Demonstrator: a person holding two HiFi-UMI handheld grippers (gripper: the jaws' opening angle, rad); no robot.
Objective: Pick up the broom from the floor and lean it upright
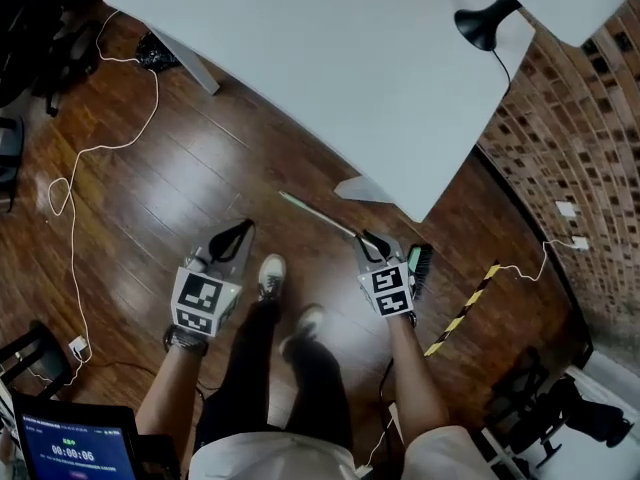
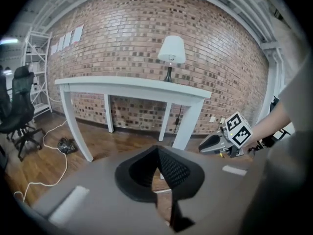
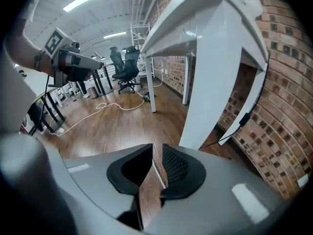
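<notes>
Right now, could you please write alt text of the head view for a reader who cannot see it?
A person standing on a wooden floor holds a claw in each hand; the right claw is over the handle of a broom lying on the floor, near the corner of a white table. The left claw hangs empty beside it.

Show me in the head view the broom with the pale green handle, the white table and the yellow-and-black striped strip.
Broom with pale green handle (image 1: pixel 318 215): head view, middle of handle.
White table (image 1: pixel 330 58): head view, bare top.
Yellow-and-black striped strip (image 1: pixel 464 310): head view, its middle.
</notes>
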